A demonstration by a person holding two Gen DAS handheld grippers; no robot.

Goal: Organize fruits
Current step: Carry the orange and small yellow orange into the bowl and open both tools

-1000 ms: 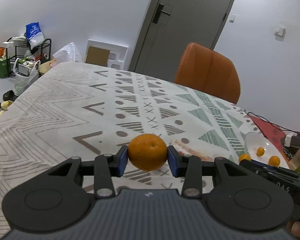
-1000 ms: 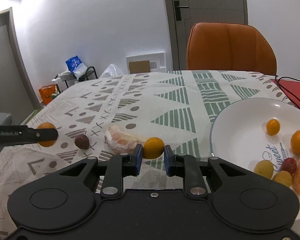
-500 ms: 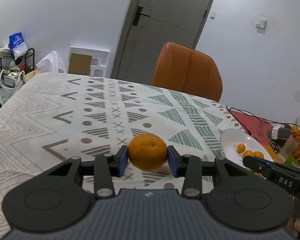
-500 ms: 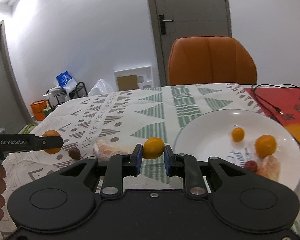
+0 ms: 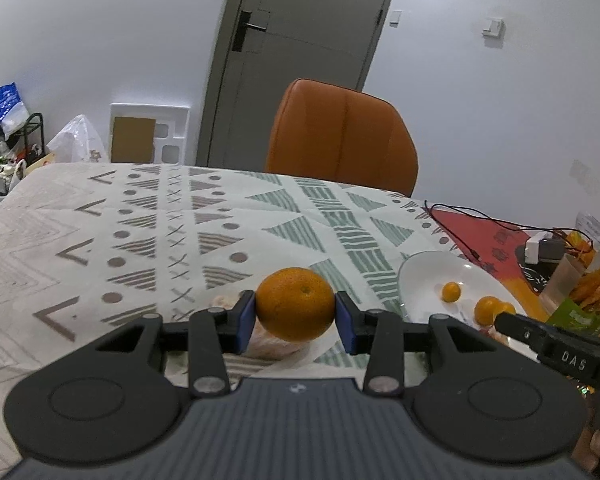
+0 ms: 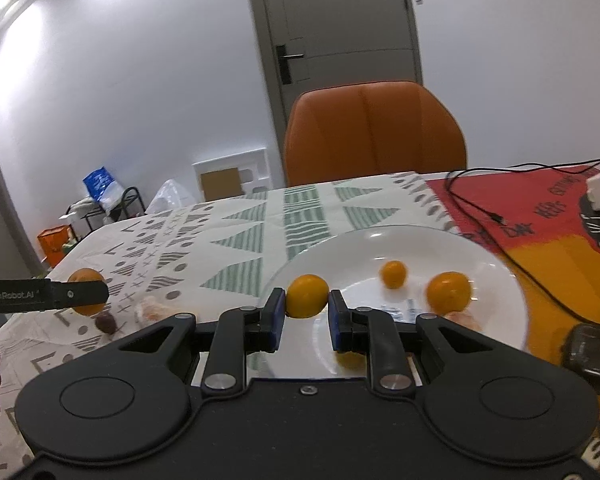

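Note:
My left gripper [image 5: 295, 316] is shut on a large orange [image 5: 296, 304], held above the patterned tablecloth left of the white plate [image 5: 424, 276]. A peeled citrus piece [image 5: 268, 346] lies on the cloth under it. My right gripper [image 6: 307, 312] is shut on a small yellow-orange fruit [image 6: 307, 295], over the left rim of the plate [image 6: 496, 280]. On the plate lie a small orange fruit [image 6: 394, 274], a bigger orange [image 6: 449, 291] and a peeled piece [image 6: 462, 319]. The left gripper with its orange [image 6: 85, 298] shows at the left, with a dark small fruit [image 6: 105, 322] below.
An orange chair [image 5: 340, 140] stands behind the table. A red mat [image 6: 540, 216] with black cables and a small device lies to the right of the plate. Snack packets [image 5: 588, 288] stand at the far right. Shelves and bags stand on the floor at left.
Both grippers have moved right toward the plate with their fruits. My right gripper now hangs over the plate's left rim; earlier it was over the cloth.

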